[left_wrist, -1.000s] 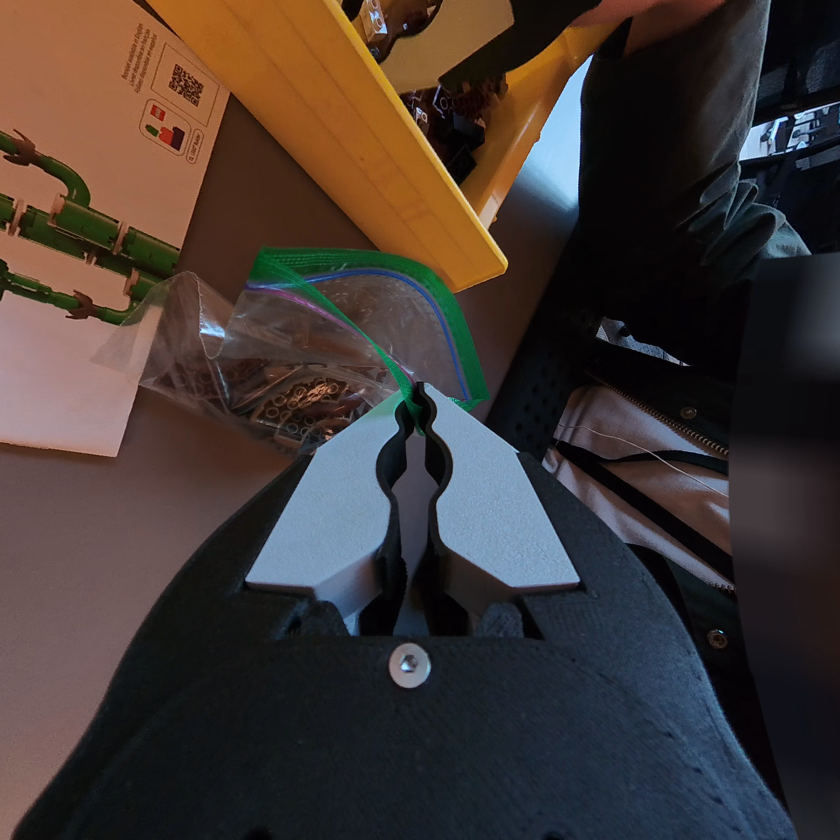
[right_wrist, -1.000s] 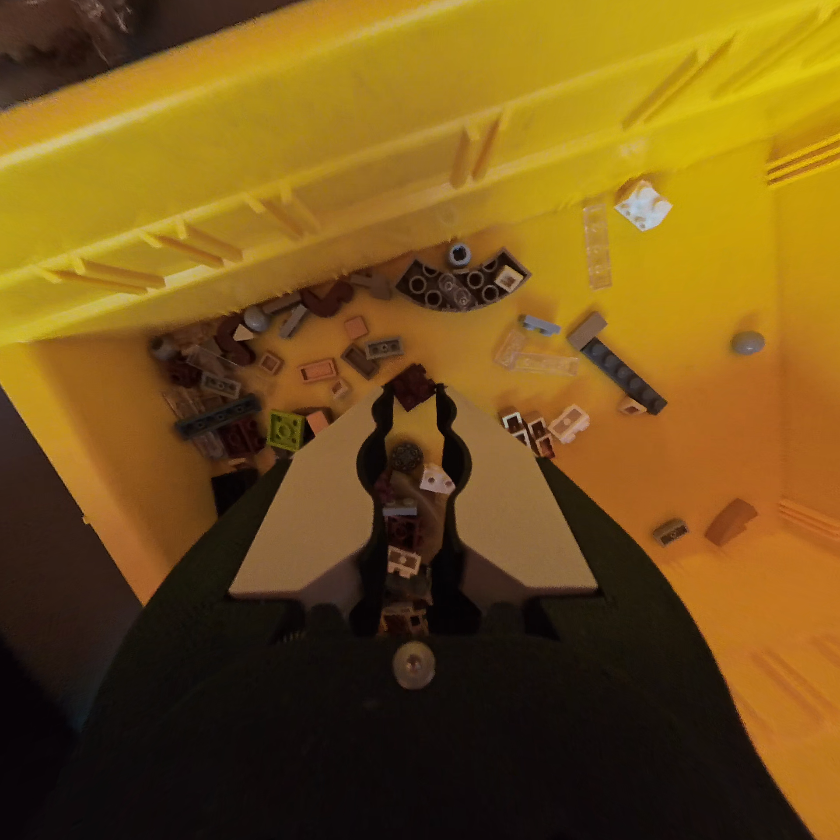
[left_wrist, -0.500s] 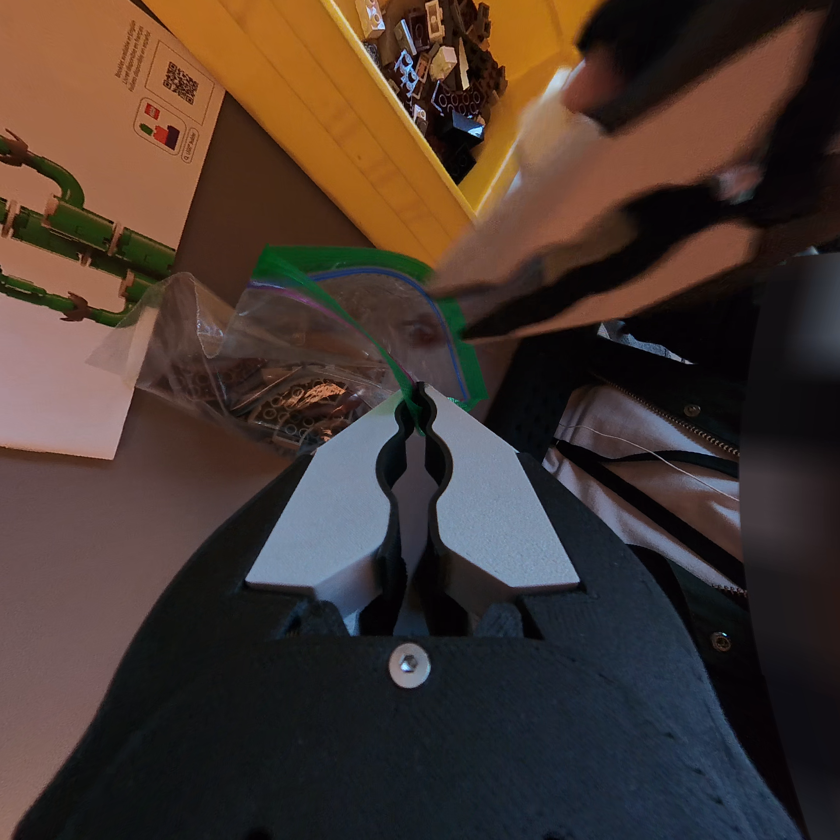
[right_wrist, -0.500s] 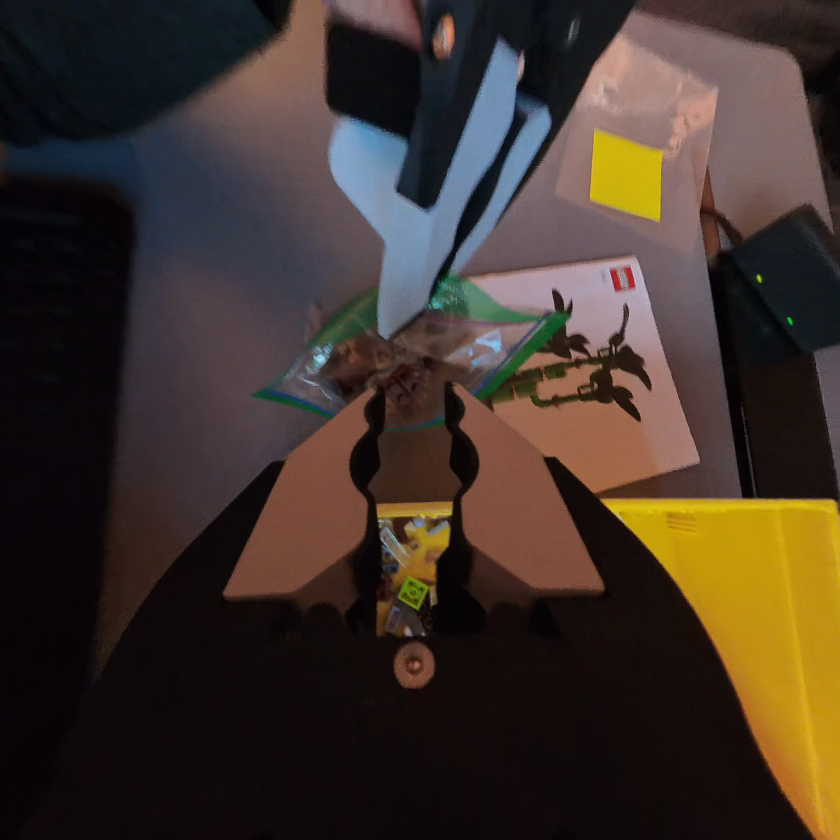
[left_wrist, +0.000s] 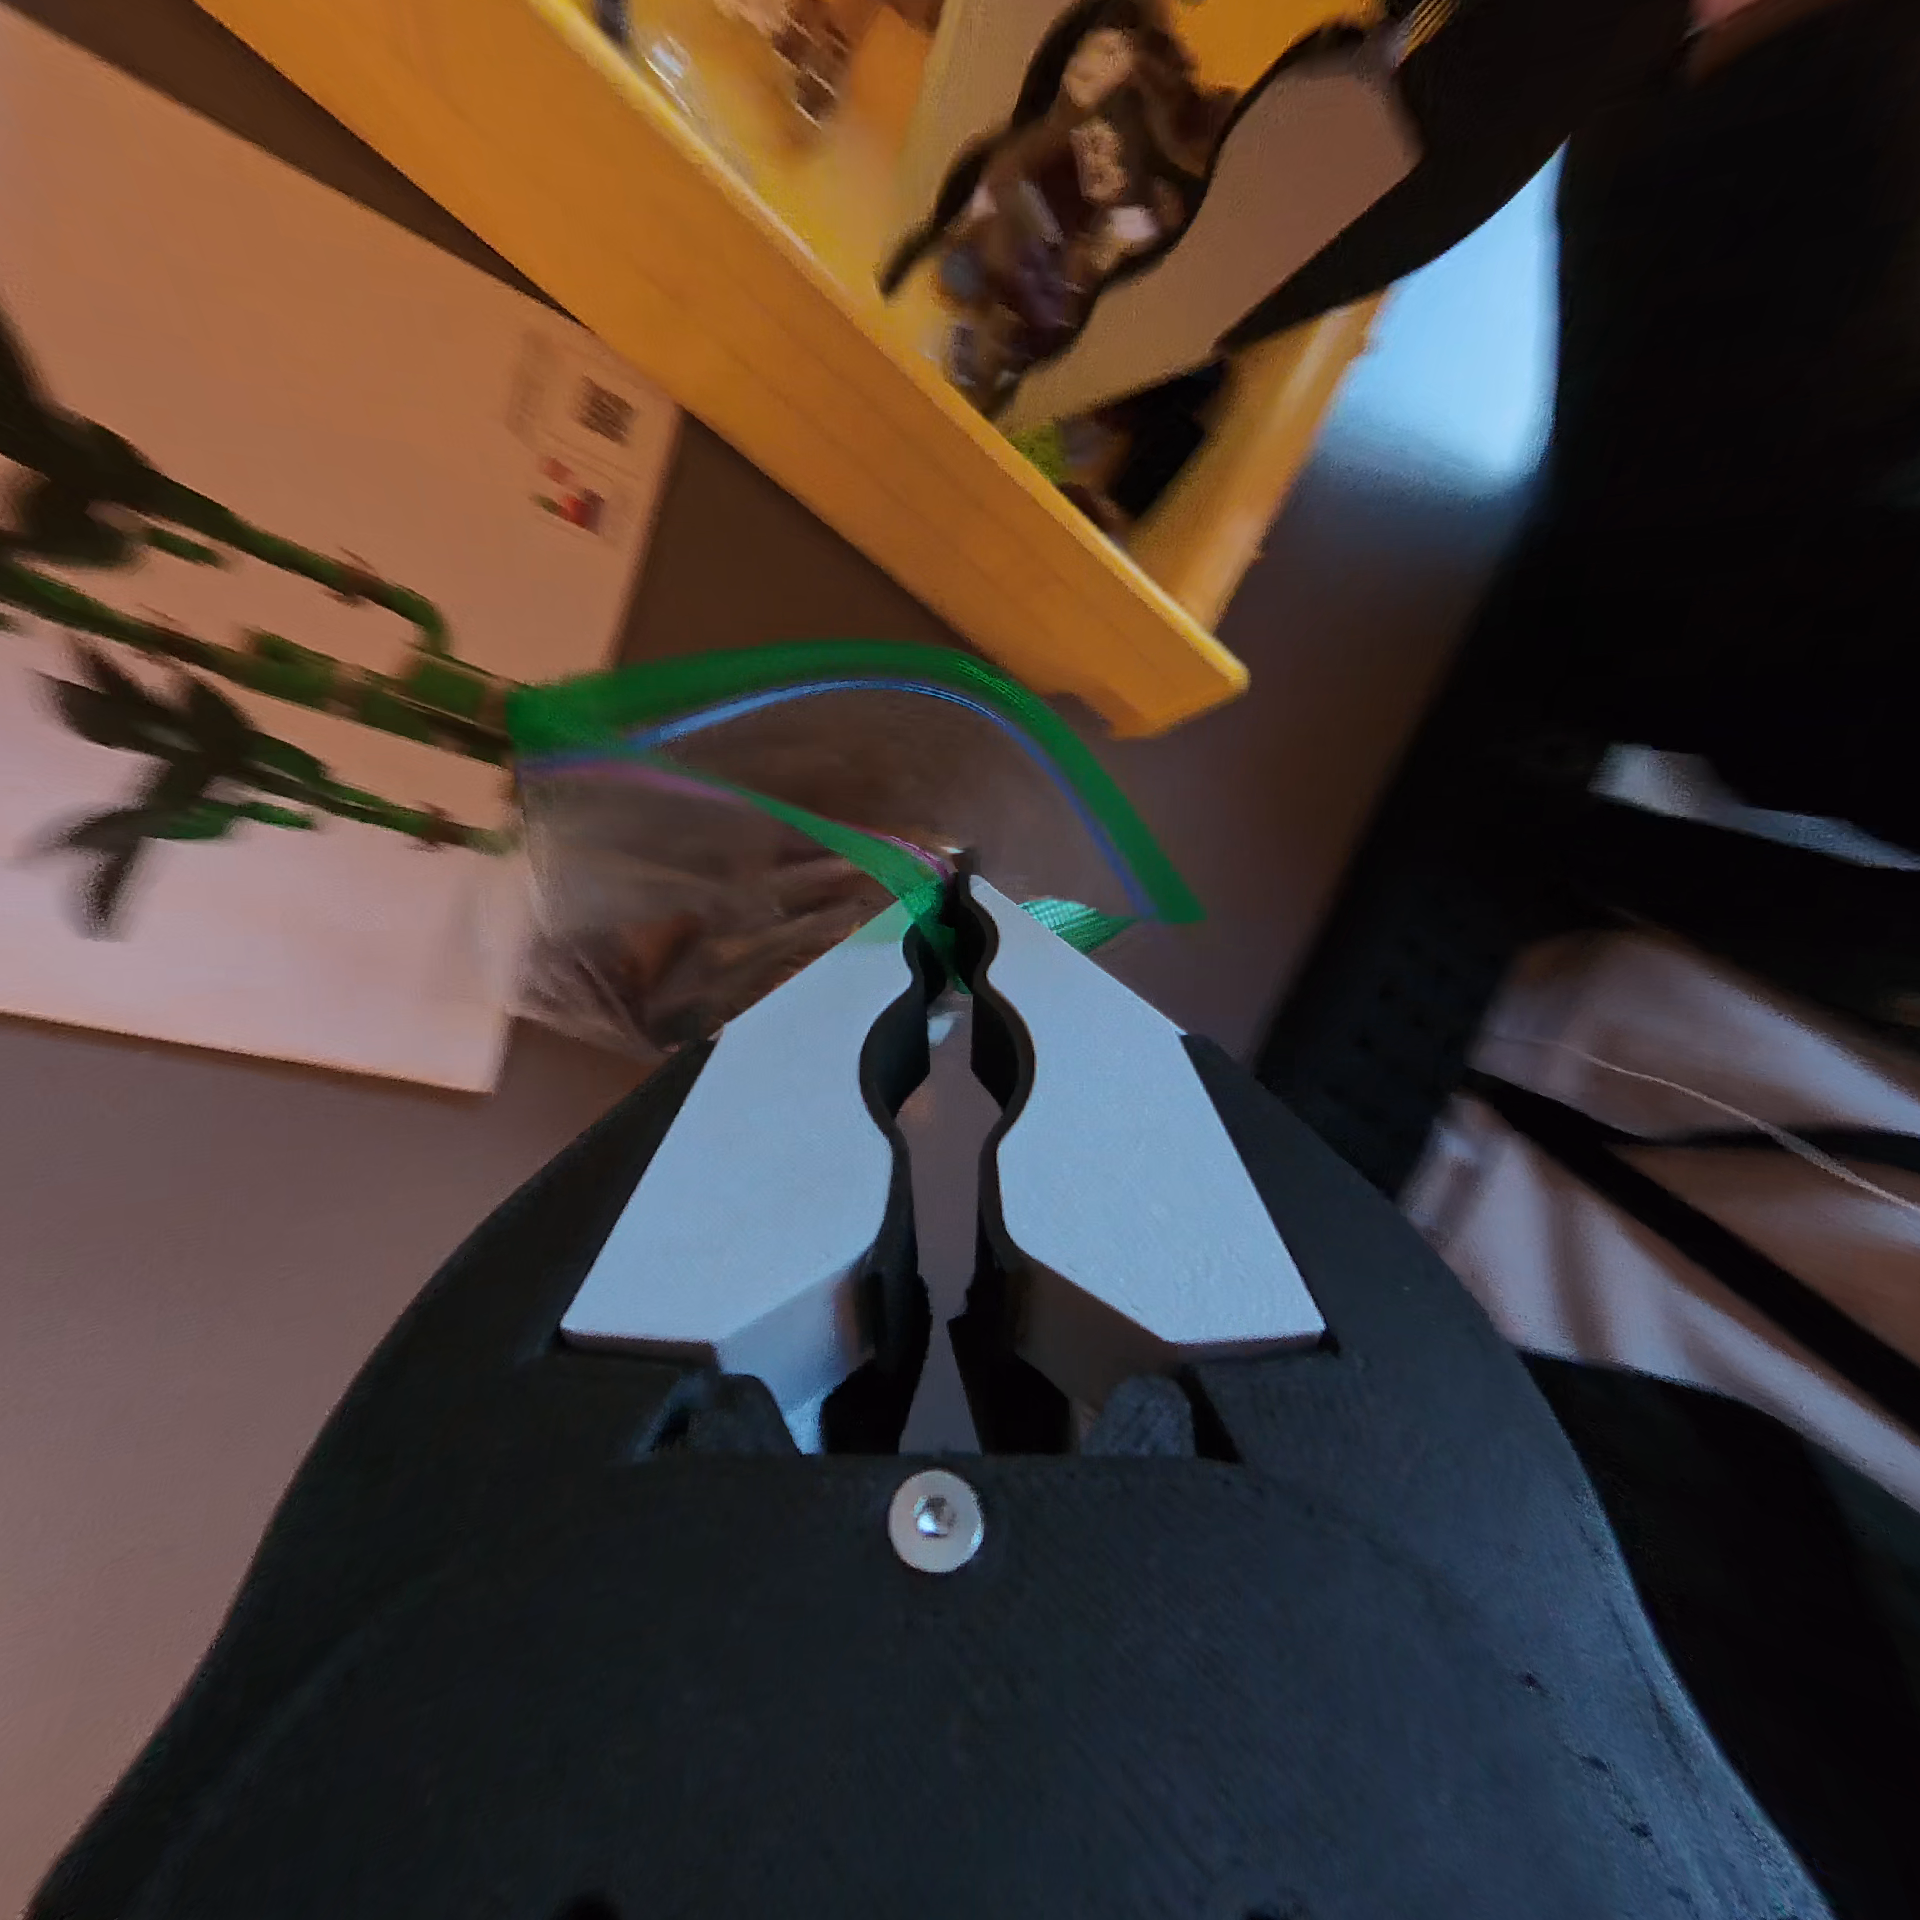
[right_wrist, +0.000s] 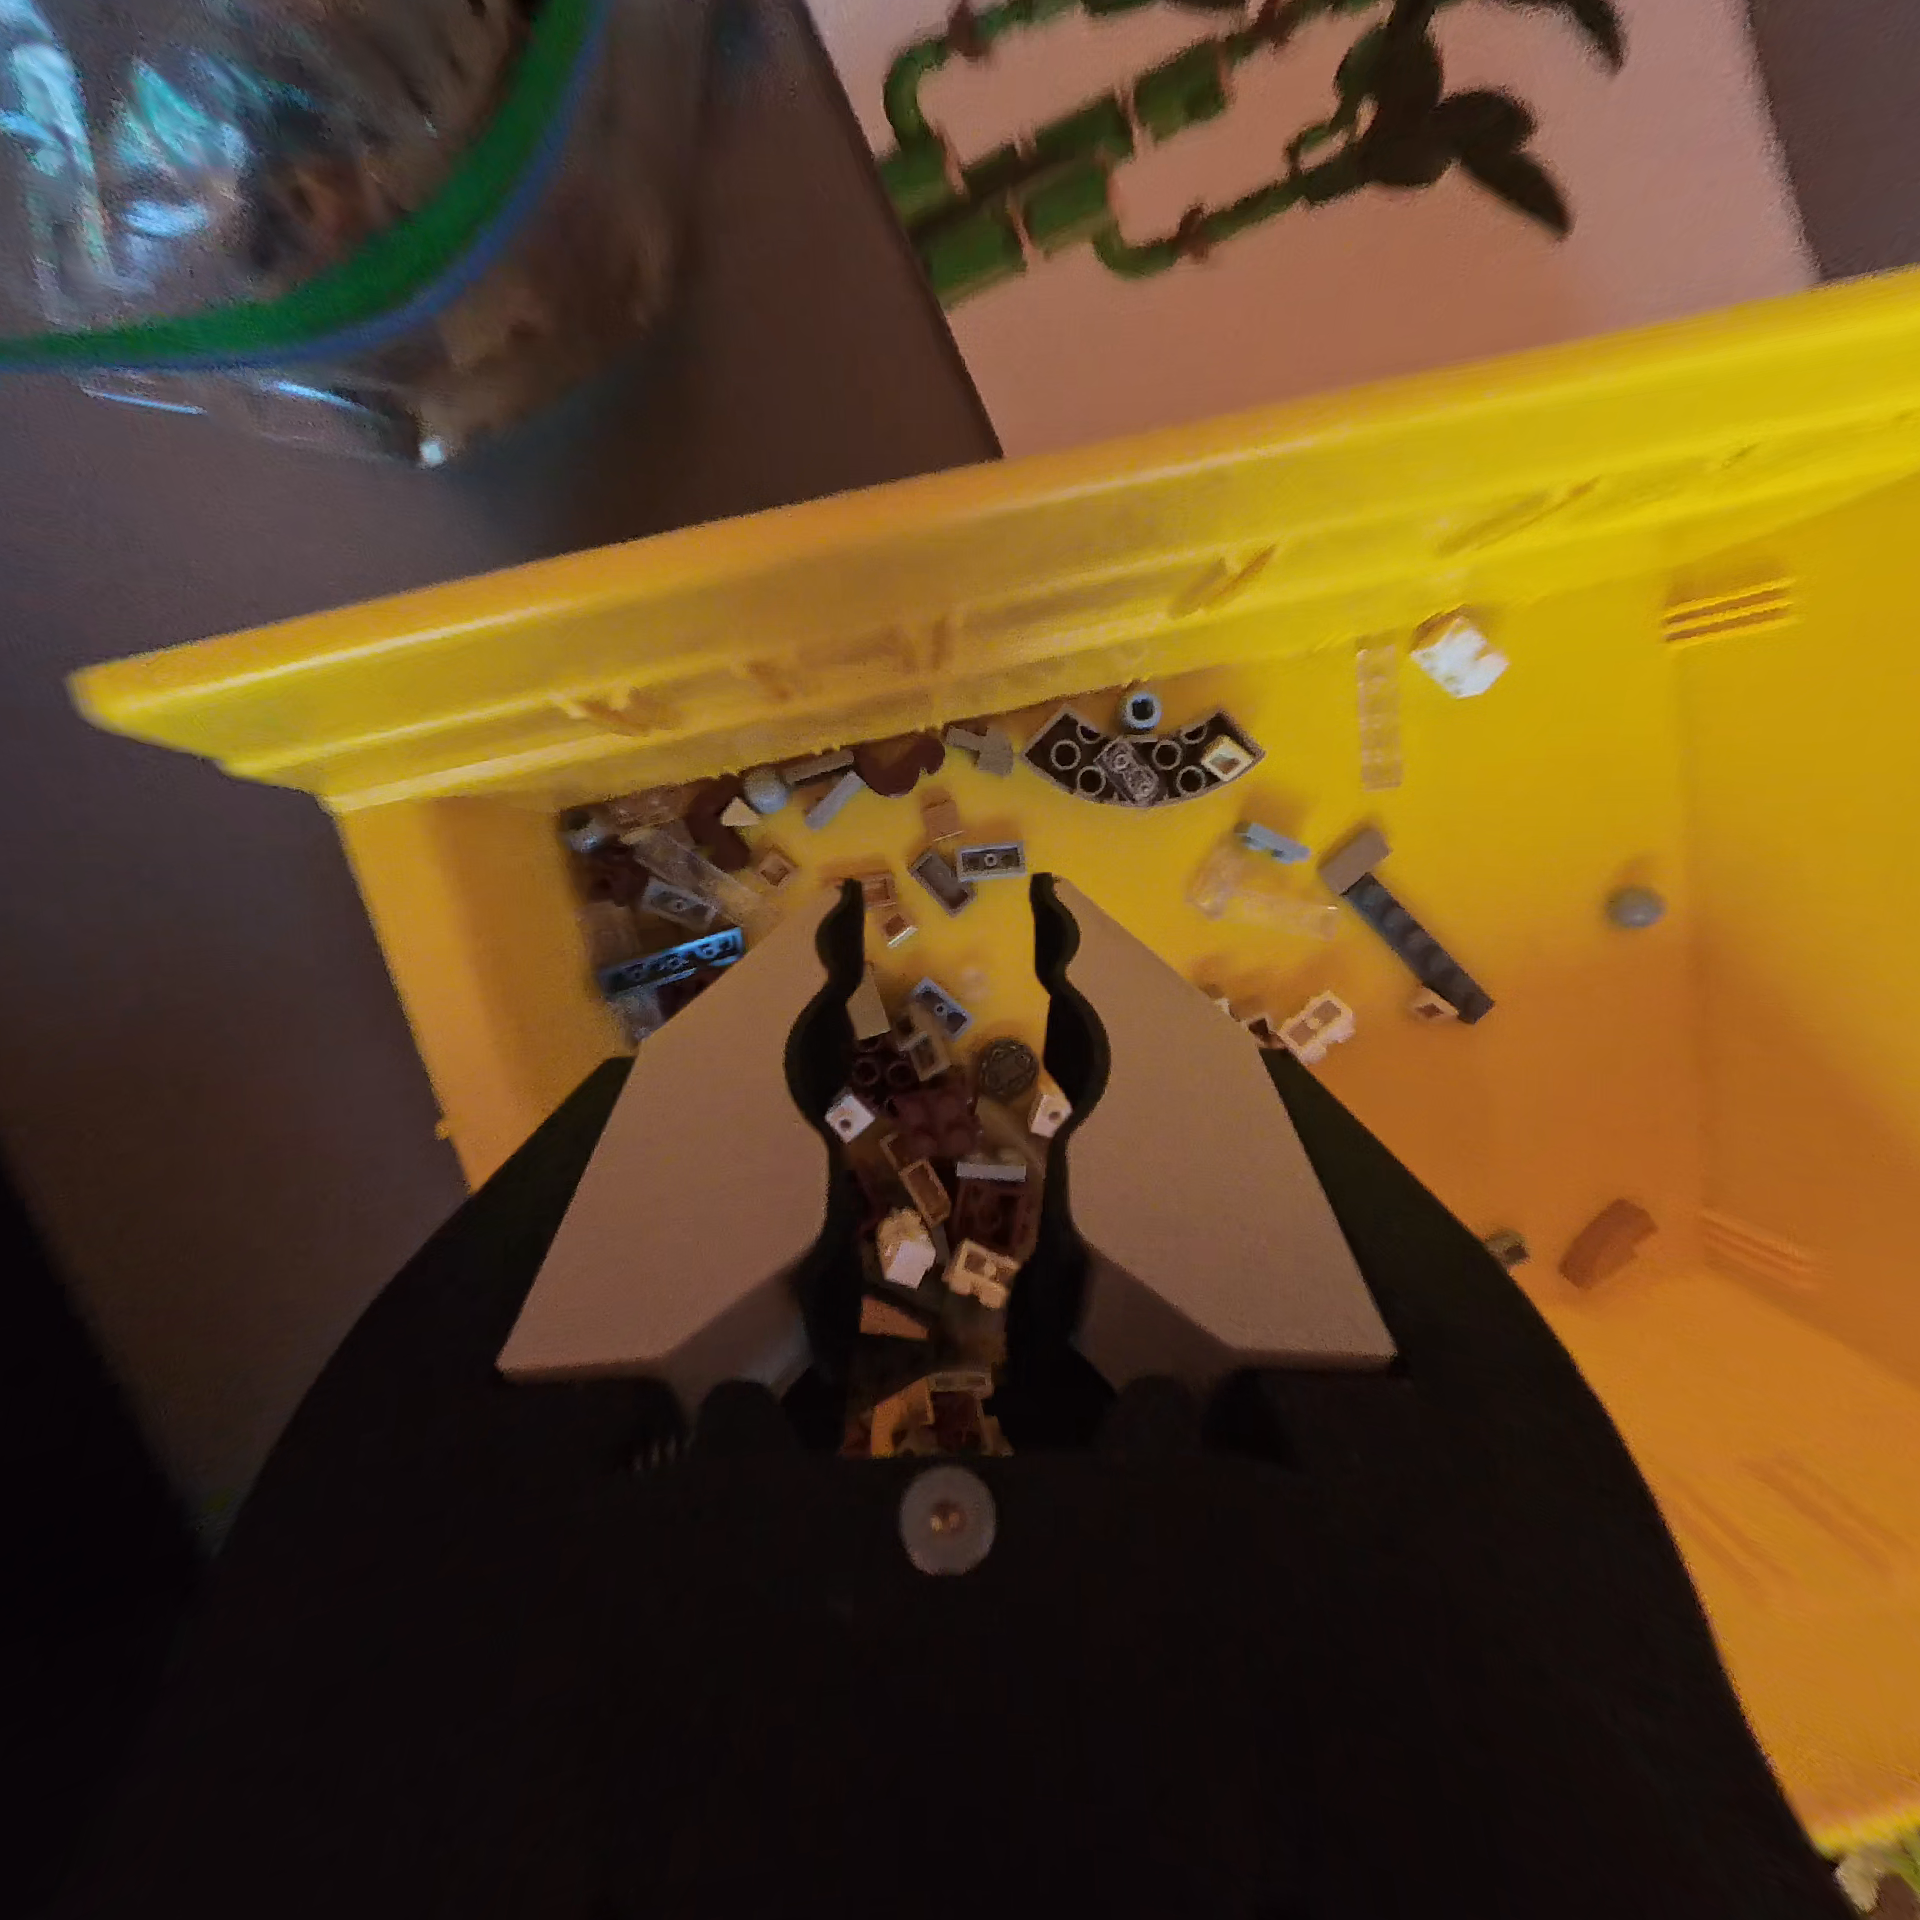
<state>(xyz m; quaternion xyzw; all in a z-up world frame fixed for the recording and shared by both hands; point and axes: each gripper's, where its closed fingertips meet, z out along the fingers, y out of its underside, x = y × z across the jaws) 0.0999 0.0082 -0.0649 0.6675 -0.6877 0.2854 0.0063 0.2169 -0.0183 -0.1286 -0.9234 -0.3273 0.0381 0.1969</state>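
1. At the table's near edge, the left gripper (left_wrist: 961, 883) is pinched tight on the green zip strip of a clear plastic bag (left_wrist: 727, 831); the bag's mouth gapes, with small pieces inside.
2. Over the yellow bin (right_wrist: 935, 623), the right gripper (right_wrist: 945, 894) hangs with its fingers spread and nothing between them.
3. Loose building bricks (right_wrist: 935, 1143) lie heaped on the bin floor below those fingers; a dark curved plate (right_wrist: 1138, 758) sits near the bin's far wall.
4. A printed booklet (left_wrist: 260, 520) showing a green plant lies beside the bag on the brown table (left_wrist: 208, 1299), near the bin.
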